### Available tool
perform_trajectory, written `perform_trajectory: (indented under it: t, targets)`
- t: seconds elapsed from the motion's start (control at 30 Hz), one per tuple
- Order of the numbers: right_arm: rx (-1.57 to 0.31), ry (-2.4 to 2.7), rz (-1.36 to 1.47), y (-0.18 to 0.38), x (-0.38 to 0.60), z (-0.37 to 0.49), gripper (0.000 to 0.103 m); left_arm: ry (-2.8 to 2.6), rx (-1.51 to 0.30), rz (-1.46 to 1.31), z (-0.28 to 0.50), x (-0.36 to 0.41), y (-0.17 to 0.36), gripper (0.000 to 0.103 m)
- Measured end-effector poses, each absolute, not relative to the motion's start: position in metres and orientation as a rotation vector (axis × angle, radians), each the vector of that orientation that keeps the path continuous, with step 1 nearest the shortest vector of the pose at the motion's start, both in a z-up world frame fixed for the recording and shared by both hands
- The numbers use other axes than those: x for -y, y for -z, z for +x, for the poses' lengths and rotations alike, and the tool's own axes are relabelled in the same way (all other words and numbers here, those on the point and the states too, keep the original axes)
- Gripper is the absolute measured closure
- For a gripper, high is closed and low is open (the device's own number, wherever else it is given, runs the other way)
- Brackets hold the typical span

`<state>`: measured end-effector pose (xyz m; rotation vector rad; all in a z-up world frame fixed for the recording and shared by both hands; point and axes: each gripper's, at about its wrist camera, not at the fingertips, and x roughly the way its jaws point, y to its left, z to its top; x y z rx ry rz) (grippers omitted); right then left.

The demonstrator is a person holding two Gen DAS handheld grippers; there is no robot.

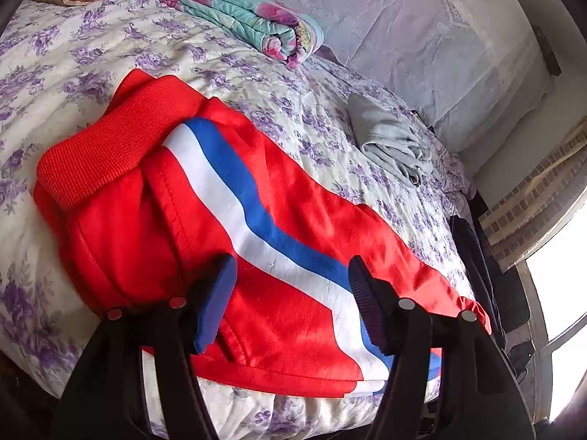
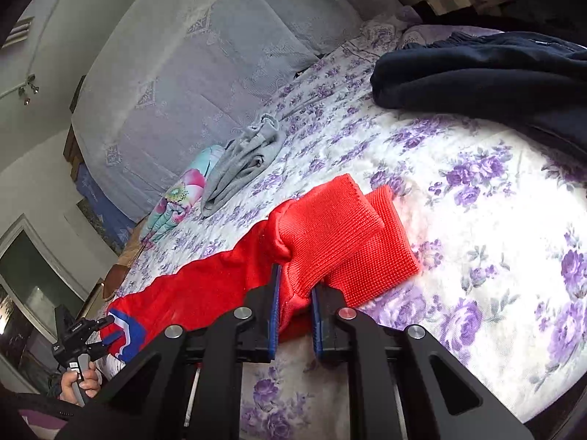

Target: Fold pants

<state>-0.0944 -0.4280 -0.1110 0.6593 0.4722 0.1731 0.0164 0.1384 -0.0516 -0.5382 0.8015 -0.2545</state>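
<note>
Pants: the red pants [image 1: 205, 227] are lying on the flowered bedspread [image 1: 73, 62], stretching straight ahead of the left gripper and running off to the left from the right gripper.
Left gripper: the left gripper [image 1: 291, 299] is hovering over the wide end of the pants with its jaws standing wide apart, gripping nothing.
Right gripper: the right gripper [image 2: 295, 315] is pinching a bunch of red fabric just behind the ribbed cuffs [image 2: 341, 234], its jaws nearly closed on the cloth.
Progress: the two legs are looking laid one over the other, cuffs stacked ahead of the right gripper, so the lengthwise fold seems done; the crosswise folds are probably remaining.
Other laundry: a grey garment [image 2: 242, 161] is lying well beyond the right gripper, a navy one [image 2: 477, 73] far ahead to its right.
Writing: no readable brand or label is showing; small print on the other gripper's body is too blurred.
</note>
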Motion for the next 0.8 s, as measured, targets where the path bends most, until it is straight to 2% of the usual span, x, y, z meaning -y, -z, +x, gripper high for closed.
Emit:
perform_trajectory:
  t: [0.27, 0.3, 0.33, 0.4, 0.47, 0.57, 0.67, 0.8]
  targets:
    - [-0.515, -0.163, 0.674, 0.113, 0.434, -0.089, 0.088, 0.239, -0.776, -0.476, 0.008, -0.132, 0.052, 0.042]
    - [-0.524, -0.152, 0.665, 0.110, 0.436, -0.091, 0.076, 0.234, -0.774, -0.462, 0.007, -0.129, 0.052, 0.042]
    - [-0.525, -0.105, 0.645, 0.104, 0.441, -0.095, 0.053, 0.232, -0.773, -0.449, 0.006, -0.128, 0.051, 0.042]
    - [-0.442, 0.026, 0.603, 0.088, 0.456, -0.113, 0.036, 0.234, -0.776, -0.421, 0.005, -0.126, 0.050, 0.041]
    - [-0.368, 0.111, 0.583, 0.072, 0.473, -0.128, 0.035, 0.241, -0.777, -0.377, 0.001, -0.121, 0.045, 0.035]
    - [-0.382, 0.025, 0.560, 0.045, 0.474, -0.117, 0.035, 0.293, -0.791, -0.268, -0.013, -0.101, 0.037, 0.028]
    - [-0.466, -0.228, 0.483, 0.014, 0.422, -0.072, 0.035, 0.218, -0.835, -0.062, -0.024, -0.081, 0.045, 0.027]
    - [-0.625, -0.512, 0.409, 0.000, 0.324, 0.004, 0.035, 0.159, -0.820, 0.041, -0.036, -0.077, 0.060, 0.026]
